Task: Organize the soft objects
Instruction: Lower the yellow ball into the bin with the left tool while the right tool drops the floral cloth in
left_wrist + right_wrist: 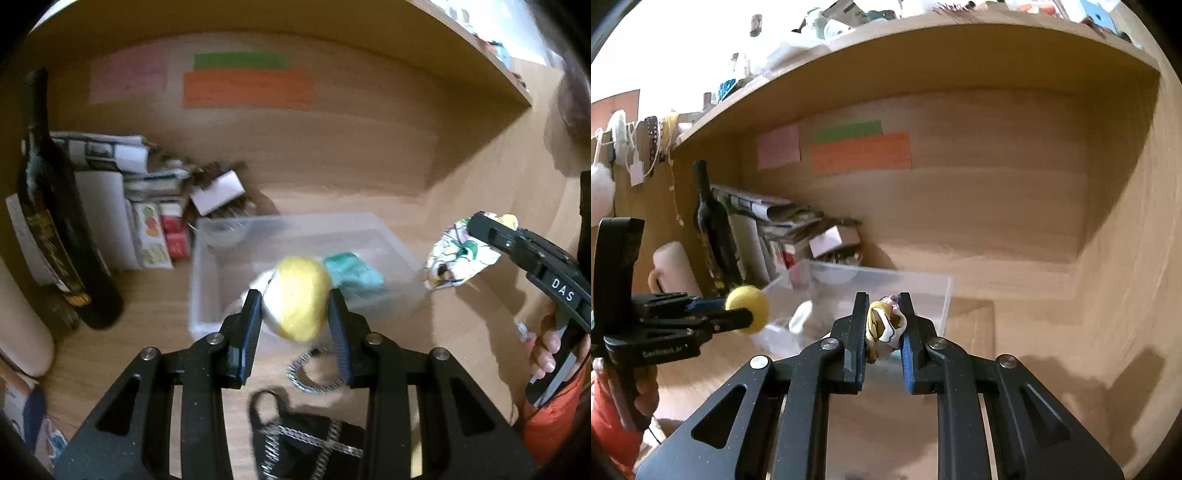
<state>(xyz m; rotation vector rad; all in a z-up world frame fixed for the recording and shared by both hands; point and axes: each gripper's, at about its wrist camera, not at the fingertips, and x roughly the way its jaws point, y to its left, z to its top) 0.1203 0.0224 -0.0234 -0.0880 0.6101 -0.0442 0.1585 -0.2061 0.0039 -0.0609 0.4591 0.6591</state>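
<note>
At the centre of the left wrist view, the left gripper (295, 301) was clamped on a yellow felt ball (301, 295), hanging over the near wall of the clear bin (207, 258). The ball looked light and squashy, best pinched across its middle. At the right edge, the right gripper (476, 221) was closed on a limp patterned cloth (458, 258), likely prone to slipping.

Sponge (352, 275) lies in the bin (207, 273), bottle (55, 221) to its left
</note>
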